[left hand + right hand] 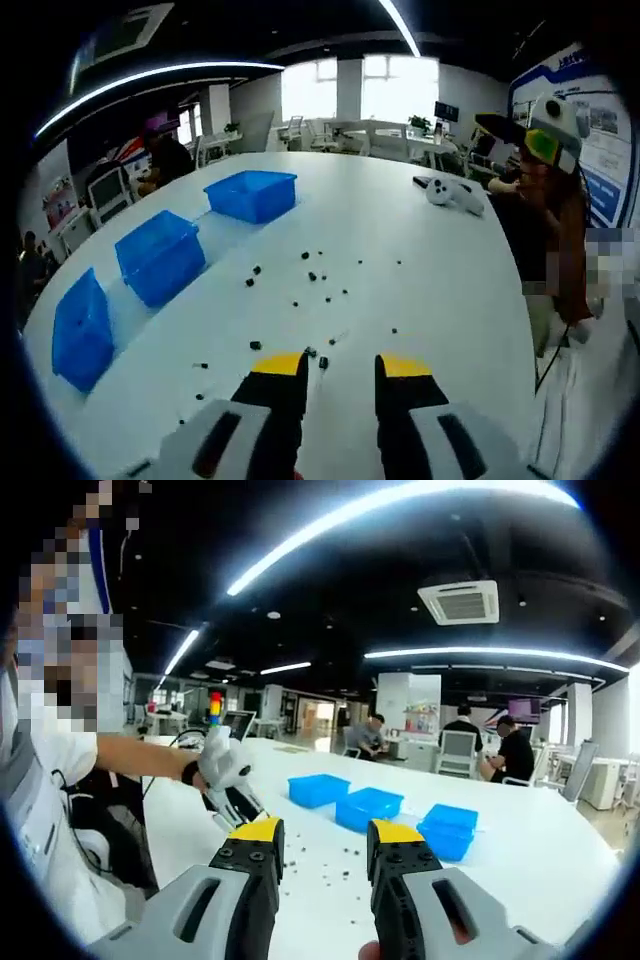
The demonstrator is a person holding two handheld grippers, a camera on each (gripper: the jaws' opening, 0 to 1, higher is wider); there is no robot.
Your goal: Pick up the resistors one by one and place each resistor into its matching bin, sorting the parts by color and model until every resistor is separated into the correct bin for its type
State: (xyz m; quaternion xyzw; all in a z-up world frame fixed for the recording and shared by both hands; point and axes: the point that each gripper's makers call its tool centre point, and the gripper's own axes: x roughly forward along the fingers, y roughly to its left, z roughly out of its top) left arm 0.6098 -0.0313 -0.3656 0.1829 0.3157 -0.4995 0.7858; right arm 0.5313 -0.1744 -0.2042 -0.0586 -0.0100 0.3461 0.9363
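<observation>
Left gripper [340,362]: hovers above the white table [440,290], angled down toward it; jaws stand apart, nothing between them.
Right gripper [323,830]: held level over the table's edge, pointing toward the bins; jaws parted, empty.
Resistors [318,275]: small dark parts scattered loose on the tabletop, just ahead of the left gripper's tips.
Bins [160,256]: three blue bins in a row along the table's far side, apart from the resistors.
Person's arm [150,758]: extended over the table in the right gripper view, holding the other gripper.
</observation>
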